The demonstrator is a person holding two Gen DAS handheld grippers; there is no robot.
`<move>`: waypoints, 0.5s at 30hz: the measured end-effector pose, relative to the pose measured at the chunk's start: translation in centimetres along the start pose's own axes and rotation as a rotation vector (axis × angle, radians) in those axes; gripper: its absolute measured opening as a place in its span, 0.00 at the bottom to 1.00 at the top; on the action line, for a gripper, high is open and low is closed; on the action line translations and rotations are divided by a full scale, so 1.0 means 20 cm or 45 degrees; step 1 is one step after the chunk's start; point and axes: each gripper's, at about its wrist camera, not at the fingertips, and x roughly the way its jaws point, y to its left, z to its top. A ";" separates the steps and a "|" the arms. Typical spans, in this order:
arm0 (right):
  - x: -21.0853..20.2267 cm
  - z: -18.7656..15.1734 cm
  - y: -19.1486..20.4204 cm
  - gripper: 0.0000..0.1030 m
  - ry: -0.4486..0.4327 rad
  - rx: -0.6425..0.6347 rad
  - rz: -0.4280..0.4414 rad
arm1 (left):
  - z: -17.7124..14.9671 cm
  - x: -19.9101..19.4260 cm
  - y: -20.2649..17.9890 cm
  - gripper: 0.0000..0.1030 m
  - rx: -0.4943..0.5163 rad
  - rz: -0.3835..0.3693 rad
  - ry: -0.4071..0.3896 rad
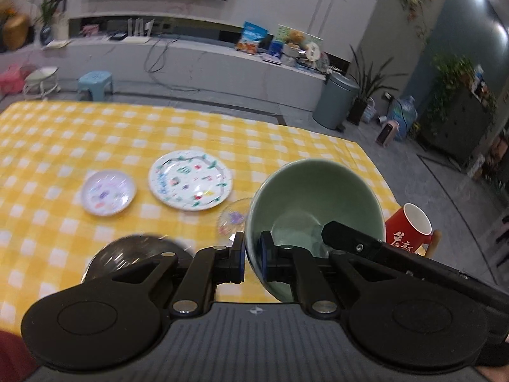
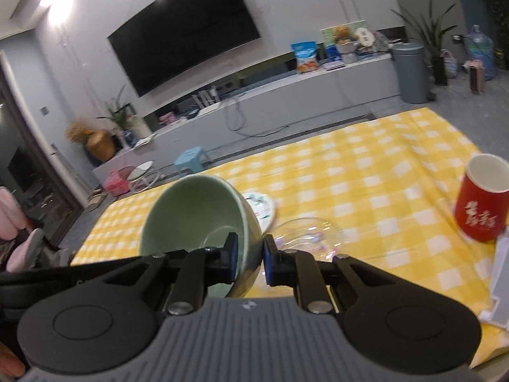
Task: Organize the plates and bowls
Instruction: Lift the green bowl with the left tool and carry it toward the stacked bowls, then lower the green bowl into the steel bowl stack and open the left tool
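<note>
Both grippers hold one pale green bowl (image 1: 315,197) above the yellow checked table (image 1: 95,133). My left gripper (image 1: 253,256) is shut on the bowl's left rim. My right gripper (image 2: 249,254) is shut on the bowl's (image 2: 197,210) opposite rim; its finger shows inside the bowl in the left wrist view (image 1: 346,235). A large patterned plate (image 1: 190,180) and a small patterned plate (image 1: 108,192) lie on the table beyond. A clear glass dish (image 1: 232,218) sits under the bowl and also shows in the right wrist view (image 2: 307,234). A dark glass bowl (image 1: 133,251) lies near my left finger.
A red mug (image 1: 408,224) stands at the table's right edge, also in the right wrist view (image 2: 482,202). A grey-white object (image 2: 501,283) lies at the right edge. Past the table are a TV bench, a blue stool (image 1: 95,84) and a grey bin (image 1: 334,102).
</note>
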 end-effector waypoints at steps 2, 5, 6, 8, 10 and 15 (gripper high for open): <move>0.01 -0.02 0.04 0.14 0.024 -0.017 0.034 | -0.03 -0.03 0.06 0.10 -0.062 0.009 0.003; 0.02 -0.06 0.11 0.14 0.049 -0.056 0.065 | -0.07 -0.07 0.12 0.10 -0.100 0.036 -0.011; 0.03 -0.07 0.13 0.14 0.059 -0.070 0.075 | -0.08 -0.09 0.14 0.10 -0.109 0.049 -0.011; 0.03 -0.09 0.17 0.14 0.078 -0.092 0.095 | -0.10 -0.11 0.20 0.10 -0.132 0.060 -0.001; 0.05 -0.11 0.21 0.14 0.093 -0.112 0.108 | -0.11 -0.12 0.25 0.10 -0.162 0.050 0.023; 0.12 -0.16 0.26 0.14 0.163 -0.124 0.138 | -0.14 -0.12 0.36 0.10 -0.153 0.076 0.073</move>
